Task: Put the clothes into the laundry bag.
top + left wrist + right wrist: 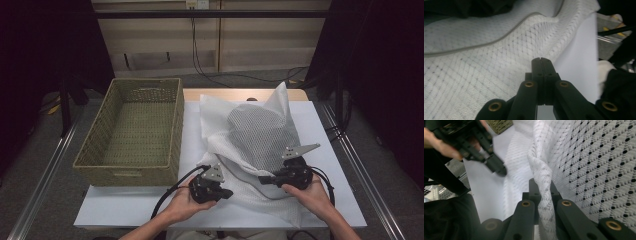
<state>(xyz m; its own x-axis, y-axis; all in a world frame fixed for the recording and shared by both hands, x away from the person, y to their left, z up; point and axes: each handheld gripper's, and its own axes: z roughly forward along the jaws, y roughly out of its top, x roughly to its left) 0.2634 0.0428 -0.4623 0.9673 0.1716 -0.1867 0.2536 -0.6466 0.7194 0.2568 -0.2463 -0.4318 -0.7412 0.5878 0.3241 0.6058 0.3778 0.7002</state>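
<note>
right gripper (541, 182) pinching mesh cloth (599, 157), left gripper (542, 60) seemingly empty

Dim room, lit table.
Pale panelled back wall (260, 35), black cables trailing down it, grey carpeted floor (50, 150), dark curtains either side.

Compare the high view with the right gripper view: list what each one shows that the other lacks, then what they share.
High view alone: the full wicker basket, the white table, the right gripper seen from outside, both forearms.

Right gripper view alone: a twisted fold of the white mesh garment pinched between its own jaws, and the round holes in the weave.

Shared: the mesh garment, the left gripper, the table.
</note>
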